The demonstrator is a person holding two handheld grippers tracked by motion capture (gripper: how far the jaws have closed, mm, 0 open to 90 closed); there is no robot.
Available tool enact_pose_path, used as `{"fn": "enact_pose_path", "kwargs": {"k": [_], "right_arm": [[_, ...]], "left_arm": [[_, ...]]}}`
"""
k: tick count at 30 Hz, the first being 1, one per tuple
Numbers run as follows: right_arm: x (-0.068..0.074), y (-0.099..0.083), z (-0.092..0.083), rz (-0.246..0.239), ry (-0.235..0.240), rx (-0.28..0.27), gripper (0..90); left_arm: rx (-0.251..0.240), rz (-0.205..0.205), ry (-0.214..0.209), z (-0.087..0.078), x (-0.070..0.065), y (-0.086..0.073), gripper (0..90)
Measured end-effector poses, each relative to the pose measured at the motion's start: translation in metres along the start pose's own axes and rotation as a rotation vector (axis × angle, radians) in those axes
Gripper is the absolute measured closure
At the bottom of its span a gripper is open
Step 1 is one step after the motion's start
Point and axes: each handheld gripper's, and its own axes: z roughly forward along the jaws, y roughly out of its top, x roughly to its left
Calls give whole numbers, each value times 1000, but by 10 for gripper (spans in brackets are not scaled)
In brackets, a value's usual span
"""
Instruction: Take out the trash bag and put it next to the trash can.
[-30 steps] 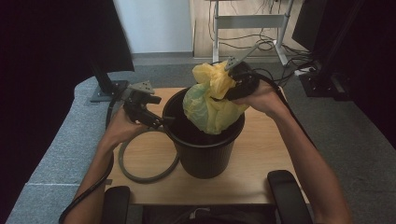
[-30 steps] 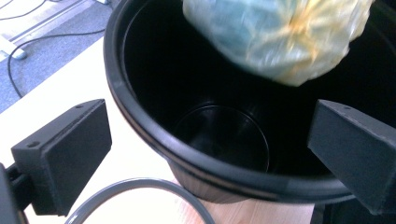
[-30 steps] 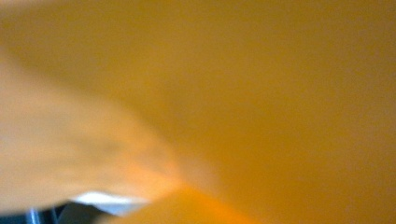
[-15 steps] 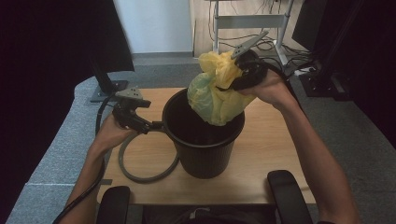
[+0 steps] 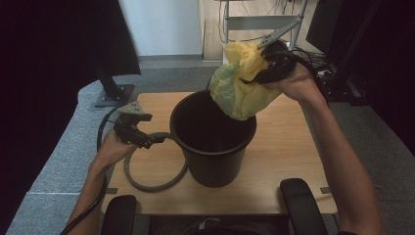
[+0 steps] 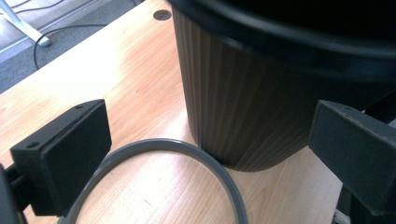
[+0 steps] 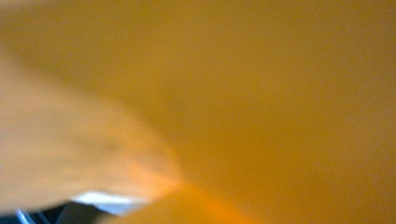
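Left fingers [image 6: 65, 154] spread wide beside bin [image 5: 214, 147], ring [image 6: 187, 154] between.

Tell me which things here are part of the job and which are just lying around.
In the job:
- yellow bag, gripped by the right gripper above the bin
- black bin
- grey ring beside the bin, with the left gripper open above it

Lying about:
- monitor stand
- metal frame
- floor cables

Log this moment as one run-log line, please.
right tongs: shut on yellow bag, above black bin | left tongs: open, beside bin over grey ring
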Motion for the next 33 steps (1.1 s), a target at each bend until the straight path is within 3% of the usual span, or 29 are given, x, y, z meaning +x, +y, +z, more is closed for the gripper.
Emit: {"fn": "enact_pose_path", "kwargs": {"k": [15,19,24,33], "right_arm": [[-22,-17,-22,53,-112,15,743],[-30,-29,-29,82,-149,24,743],[-35,-39,-34,98,-172,33,742],[-49,-75,-35,154,-231,59,742]], "left_arm": [[-3,-36,45,24,3,-45,0],[7,-55,51,37,4,-62,0],[14,-58,59,45,3,-70,0],[-32,-103,52,57,-1,-89,0]]}}
